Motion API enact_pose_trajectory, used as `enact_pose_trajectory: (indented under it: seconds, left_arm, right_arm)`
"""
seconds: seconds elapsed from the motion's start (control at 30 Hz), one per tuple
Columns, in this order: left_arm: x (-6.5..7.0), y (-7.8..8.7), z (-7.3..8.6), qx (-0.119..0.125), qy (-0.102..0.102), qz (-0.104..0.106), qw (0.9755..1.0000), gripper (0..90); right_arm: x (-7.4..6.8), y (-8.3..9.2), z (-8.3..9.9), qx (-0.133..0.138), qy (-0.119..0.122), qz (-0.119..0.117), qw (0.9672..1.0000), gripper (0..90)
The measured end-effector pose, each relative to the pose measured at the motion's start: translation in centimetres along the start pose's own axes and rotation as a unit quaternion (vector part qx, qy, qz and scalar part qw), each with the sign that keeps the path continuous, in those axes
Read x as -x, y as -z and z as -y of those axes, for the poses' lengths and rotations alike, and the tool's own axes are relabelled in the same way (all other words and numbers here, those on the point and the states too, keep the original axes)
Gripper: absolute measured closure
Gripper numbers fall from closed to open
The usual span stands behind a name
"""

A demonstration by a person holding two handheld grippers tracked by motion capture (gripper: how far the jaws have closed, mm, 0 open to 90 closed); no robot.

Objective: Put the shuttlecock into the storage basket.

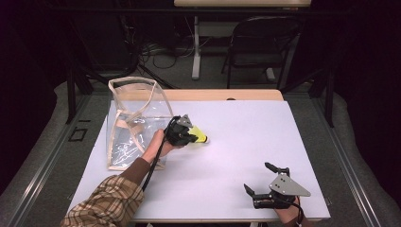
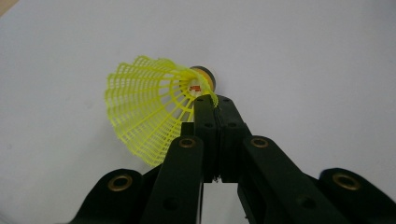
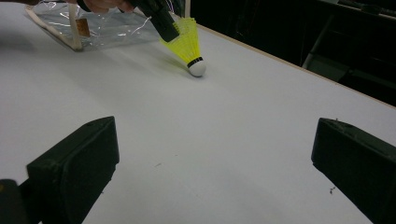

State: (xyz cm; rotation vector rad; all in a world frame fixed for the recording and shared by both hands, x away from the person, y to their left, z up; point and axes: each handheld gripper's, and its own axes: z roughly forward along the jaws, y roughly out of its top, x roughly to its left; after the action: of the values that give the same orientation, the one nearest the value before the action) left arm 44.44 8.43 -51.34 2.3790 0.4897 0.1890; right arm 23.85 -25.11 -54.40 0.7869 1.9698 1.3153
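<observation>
One white table [image 1: 246, 137] carries everything here, and it takes most of the high view. A strip of bare wood runs along its far edge.

On the left part of the table stands a clear bag [image 1: 135, 120] with beige trim and beige handles. It is open at the top and nearly upright. In the right gripper view its corner [image 3: 93, 25] lies at the far left, on the white surface.

The left gripper [image 1: 191, 137] is just to the right of the bag, held by a hand [image 1: 158, 144] that comes out of a checked sleeve [image 1: 106, 201]. Its jaws are pressed together on the rim of a yellow shuttlecock [image 1: 199, 135]. In the left gripper view the two black jaws meet on the edge of the yellow mesh skirt [image 2: 144, 107], with no gap between them.

The right gripper [image 1: 257, 182] rests at the near right of the table, well apart from the other one. Its jaws stand wide apart and nothing is between them; in the right gripper view there is only bare table between the two black pads.

The shuttlecock [image 3: 189, 44] is near the middle of the table, just beside the bag. It is tilted, with its white cork tip [image 3: 197, 68] down at the surface and the skirt up toward the left gripper. Whether the tip touches the table, I cannot tell for sure.
</observation>
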Motion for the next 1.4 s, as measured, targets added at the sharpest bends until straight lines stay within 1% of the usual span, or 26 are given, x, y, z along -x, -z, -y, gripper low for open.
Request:
enact_pose_trajectory:
  seconds: [0.13, 0.2, 0.23, 0.37, 0.53, 0.6, 0.8, 1.13, 1.4]
  left_arm:
    - [0.2, 0.0, -0.2, -0.003, -0.012, 0.001, 0.9999, 89.9]
    - [0.2, 0.1, -0.3, -0.002, -0.016, 0.004, 0.9999, 90.0]
    - [0.3, 0.2, -0.4, 0.000, -0.019, 0.001, 0.9998, 90.0]
    - [0.5, 0.7, -0.8, 0.002, -0.034, 0.002, 0.9994, 89.9]
    - [0.8, 1.1, -1.2, 0.005, -0.049, 0.008, 0.9988, 90.0]
    - [0.8, 1.2, -1.3, 0.002, -0.055, 0.010, 0.9985, 90.0]
    - [0.9, 1.4, -1.5, 0.003, -0.060, 0.015, 0.9981, 90.0]
    - [1.1, 1.8, -1.8, 0.002, -0.064, 0.013, 0.9978, 90.0]
    - [1.2, 2.5, -2.5, 0.011, -0.065, 0.014, 0.9977, 90.0]
  right_arm:
    - [0.1, 0.0, 0.0, 0.001, 0.000, 0.001, 1.0000, 0.3]
    - [0.1, 0.0, 0.0, 0.000, -0.002, 0.001, 1.0000, 0.3]
    - [0.1, 0.0, 0.0, 0.001, -0.001, 0.001, 1.0000, 0.3]
    - [0.0, 0.1, 0.0, 0.001, 0.001, 0.001, 1.0000, 0.3]
    - [0.0, 0.1, 0.0, 0.001, 0.002, 0.001, 1.0000, 0.3]
    - [0.0, 0.0, 0.0, 0.001, 0.001, 0.001, 1.0000, 0.3]
    - [0.1, 0.0, 0.0, 0.000, 0.001, 0.002, 1.0000, 0.3]
    - [0.0, 0.0, 0.0, 0.001, 0.002, 0.002, 1.0000, 0.3]
    - [0.0, 0.0, 0.0, 0.000, 0.002, 0.002, 1.0000, 0.3]
